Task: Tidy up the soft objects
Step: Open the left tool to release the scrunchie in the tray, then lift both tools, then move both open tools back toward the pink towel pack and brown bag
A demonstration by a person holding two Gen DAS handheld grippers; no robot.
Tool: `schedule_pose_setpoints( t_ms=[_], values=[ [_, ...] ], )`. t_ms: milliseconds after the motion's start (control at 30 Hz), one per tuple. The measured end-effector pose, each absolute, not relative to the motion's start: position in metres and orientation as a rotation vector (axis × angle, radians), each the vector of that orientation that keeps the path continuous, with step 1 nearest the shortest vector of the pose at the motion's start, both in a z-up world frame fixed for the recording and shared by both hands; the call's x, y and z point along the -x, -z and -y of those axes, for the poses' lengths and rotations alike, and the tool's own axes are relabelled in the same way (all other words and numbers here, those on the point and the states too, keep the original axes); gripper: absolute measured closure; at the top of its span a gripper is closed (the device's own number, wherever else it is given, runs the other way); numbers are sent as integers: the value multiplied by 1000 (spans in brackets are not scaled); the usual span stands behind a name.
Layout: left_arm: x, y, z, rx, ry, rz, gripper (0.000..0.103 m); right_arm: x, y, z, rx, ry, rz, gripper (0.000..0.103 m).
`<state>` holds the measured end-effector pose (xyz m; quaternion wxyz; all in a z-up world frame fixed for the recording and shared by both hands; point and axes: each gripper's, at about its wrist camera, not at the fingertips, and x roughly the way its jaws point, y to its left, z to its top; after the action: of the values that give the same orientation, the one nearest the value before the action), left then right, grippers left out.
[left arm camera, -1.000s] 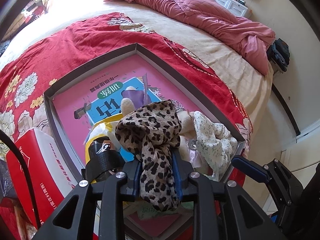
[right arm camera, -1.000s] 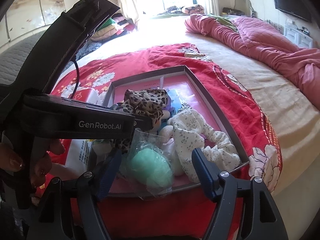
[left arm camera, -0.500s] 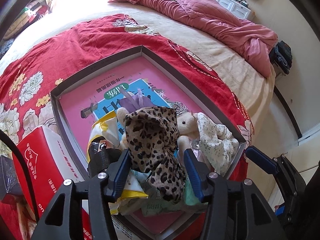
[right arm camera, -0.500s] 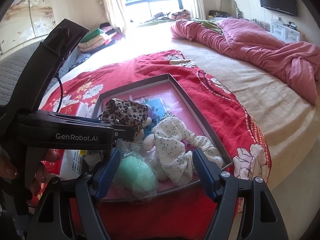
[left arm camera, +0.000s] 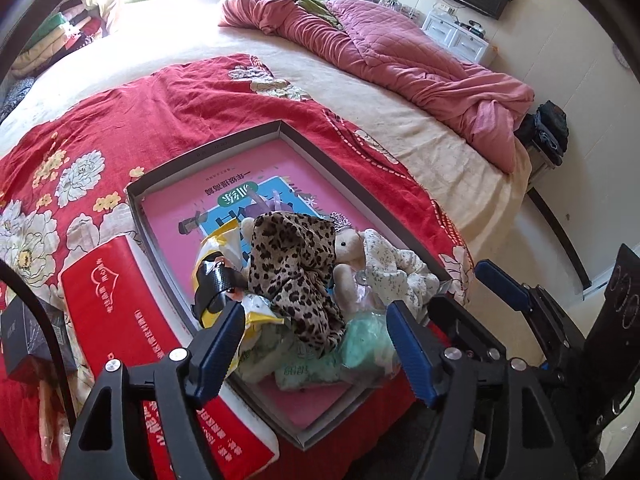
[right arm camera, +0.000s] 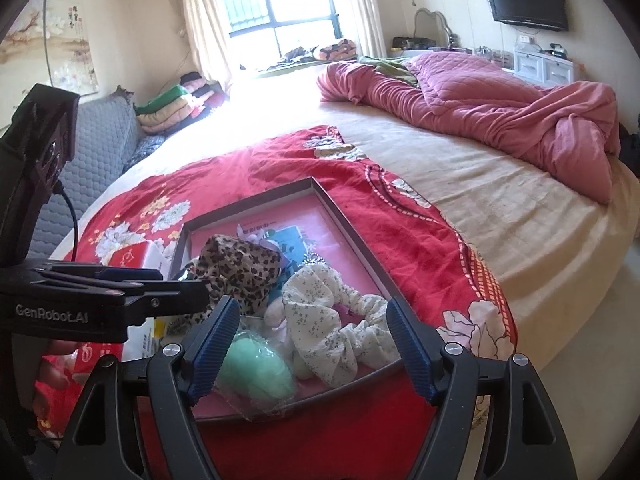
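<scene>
Leopard-print cloth lies in the grey tray, centre of left wrist view, just ahead of left tool, long axis running away from it. Jaws opening, nothing pinched. Right tool wide, empty, over bagged green item, lower centre.

box: one, shallow and grey-walled, on the red bedspread
leopard-print cloth: one, on the pile in the box
white flowered scrunchie: one
plush toy: one that can be told; others may lie hidden under the pile
green ball in clear wrap: one
yellow snack bag: one
pale green packet: one
red tissue pack: one, beside the box
grippers: two; left gripper; right gripper
</scene>
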<state>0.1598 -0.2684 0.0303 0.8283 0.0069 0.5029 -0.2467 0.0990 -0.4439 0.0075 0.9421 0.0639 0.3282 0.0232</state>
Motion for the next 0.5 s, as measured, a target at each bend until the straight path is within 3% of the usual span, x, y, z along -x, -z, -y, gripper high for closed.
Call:
schedule_pose_setpoints(
  t_ms=[500],
  values=[
    [-109, -72, 159, 21, 341, -973, 29, -85, -47, 362, -9, -208, -595, 25]
  ],
)
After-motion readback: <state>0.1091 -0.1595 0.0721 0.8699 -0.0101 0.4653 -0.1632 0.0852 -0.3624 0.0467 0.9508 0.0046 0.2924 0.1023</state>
